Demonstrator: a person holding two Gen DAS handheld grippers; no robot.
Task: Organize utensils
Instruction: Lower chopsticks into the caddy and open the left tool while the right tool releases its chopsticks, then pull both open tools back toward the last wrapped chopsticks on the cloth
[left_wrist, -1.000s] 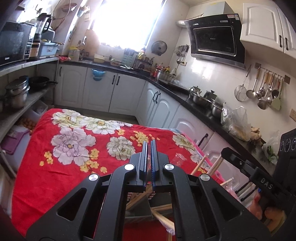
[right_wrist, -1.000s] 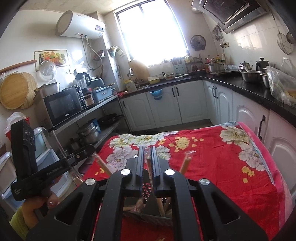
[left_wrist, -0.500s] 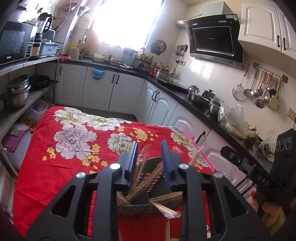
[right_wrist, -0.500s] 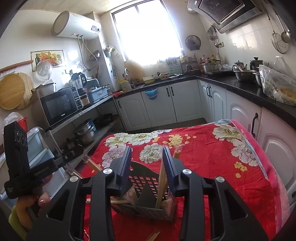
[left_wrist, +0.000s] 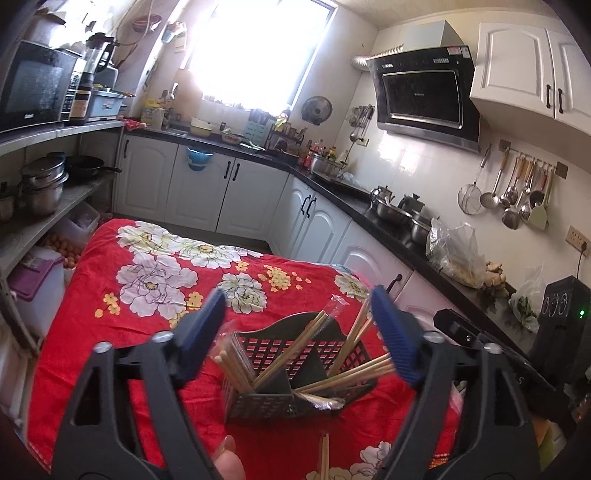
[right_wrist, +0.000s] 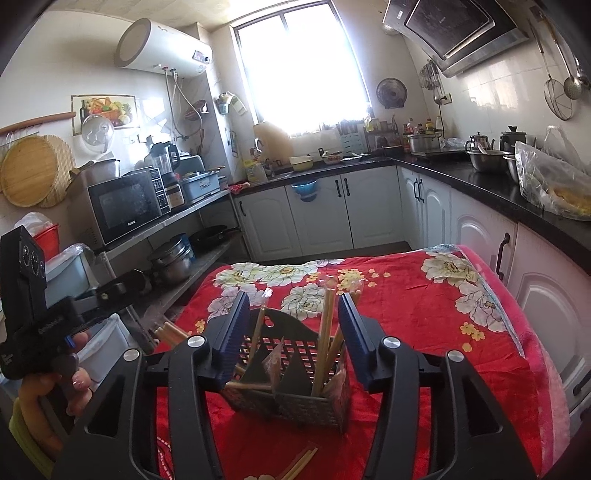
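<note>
A dark grey slotted basket (left_wrist: 295, 402) stands on the red flowered cloth (left_wrist: 147, 295), with several wooden chopsticks (left_wrist: 354, 373) leaning in its compartments. My left gripper (left_wrist: 297, 295) frames the basket. Its jaws are opening wide and the blue pads (left_wrist: 201, 336) touch nothing. In the right wrist view the same basket (right_wrist: 295, 402) sits between the jaws of my right gripper (right_wrist: 292, 297), which are also opening. Upright chopsticks (right_wrist: 325, 325) stand between those pads, free of them. A loose pair of chopsticks (left_wrist: 324, 458) lies on the cloth in front of the basket.
White cabinets (left_wrist: 321, 229) and a black counter with pots run along the right. Shelves with a microwave (right_wrist: 125, 206) and pans stand at the left. A hand (right_wrist: 55, 391) holds the left tool at the table's left edge, near some stick ends (right_wrist: 170, 332).
Both grippers went from shut to open and drew back from the basket. The chopsticks that were between their pads now stand in the basket.
</note>
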